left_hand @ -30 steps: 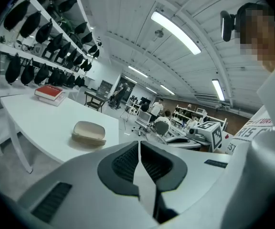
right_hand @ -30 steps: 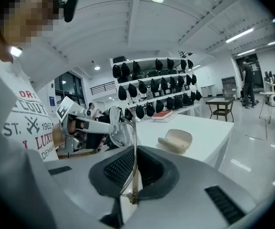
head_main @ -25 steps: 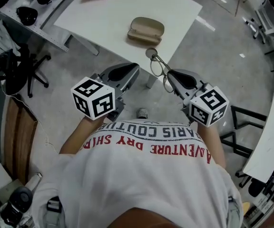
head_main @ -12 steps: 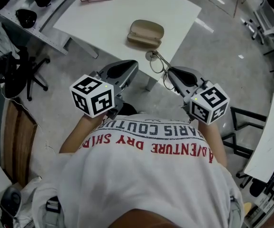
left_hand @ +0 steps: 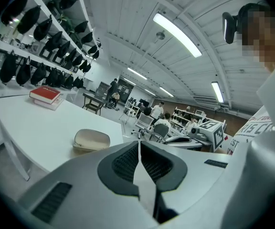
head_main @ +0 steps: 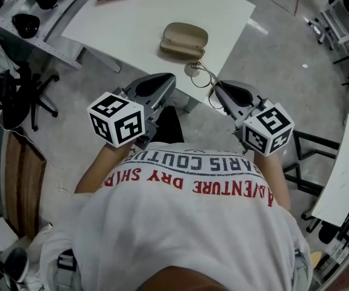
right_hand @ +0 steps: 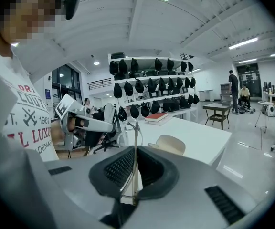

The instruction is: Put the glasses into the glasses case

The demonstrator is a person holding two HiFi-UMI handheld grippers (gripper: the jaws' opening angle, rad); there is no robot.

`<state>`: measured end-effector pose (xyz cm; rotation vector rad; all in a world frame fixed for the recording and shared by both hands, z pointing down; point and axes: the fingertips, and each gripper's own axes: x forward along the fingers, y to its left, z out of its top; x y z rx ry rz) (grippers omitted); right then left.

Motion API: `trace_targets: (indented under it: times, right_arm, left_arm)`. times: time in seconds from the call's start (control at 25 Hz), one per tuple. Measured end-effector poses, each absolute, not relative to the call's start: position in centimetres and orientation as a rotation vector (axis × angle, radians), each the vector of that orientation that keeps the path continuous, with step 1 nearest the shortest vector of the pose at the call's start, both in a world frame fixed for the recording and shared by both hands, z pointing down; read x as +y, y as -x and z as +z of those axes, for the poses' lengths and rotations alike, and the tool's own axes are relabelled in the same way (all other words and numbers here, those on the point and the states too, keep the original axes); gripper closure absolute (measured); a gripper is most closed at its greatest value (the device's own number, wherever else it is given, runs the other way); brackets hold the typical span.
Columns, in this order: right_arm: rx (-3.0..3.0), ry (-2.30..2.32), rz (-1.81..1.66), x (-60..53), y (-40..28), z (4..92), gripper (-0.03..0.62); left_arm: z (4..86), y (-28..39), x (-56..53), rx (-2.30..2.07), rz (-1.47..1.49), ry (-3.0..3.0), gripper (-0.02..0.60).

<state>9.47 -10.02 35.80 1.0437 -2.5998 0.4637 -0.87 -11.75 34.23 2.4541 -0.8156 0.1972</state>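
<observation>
Low in the frame, the left gripper (head_main: 167, 80) was closed and empty. The right gripper (head_main: 216, 88), clamped on the glasses (head_main: 194, 70), had carried them up-frame to the table (head_main: 162, 5) edge. The glasses case (head_main: 183, 39) beyond looked closed, so likely needed opening.

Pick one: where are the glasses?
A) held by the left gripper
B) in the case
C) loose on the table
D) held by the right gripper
D: the right gripper is shut on a temple of the glasses; the case lies apart on the table.
</observation>
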Motion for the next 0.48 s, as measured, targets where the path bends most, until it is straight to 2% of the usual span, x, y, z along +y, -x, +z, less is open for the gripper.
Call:
trace_targets:
  times: [0.48]
  right_arm:
    - [-2.566,-1.042,0.488,-16.3,-8.9,36.6,0.562]
  left_arm:
    - [35.5,1.3,-18.2,-0.781,0.241,-2.425,0.545]
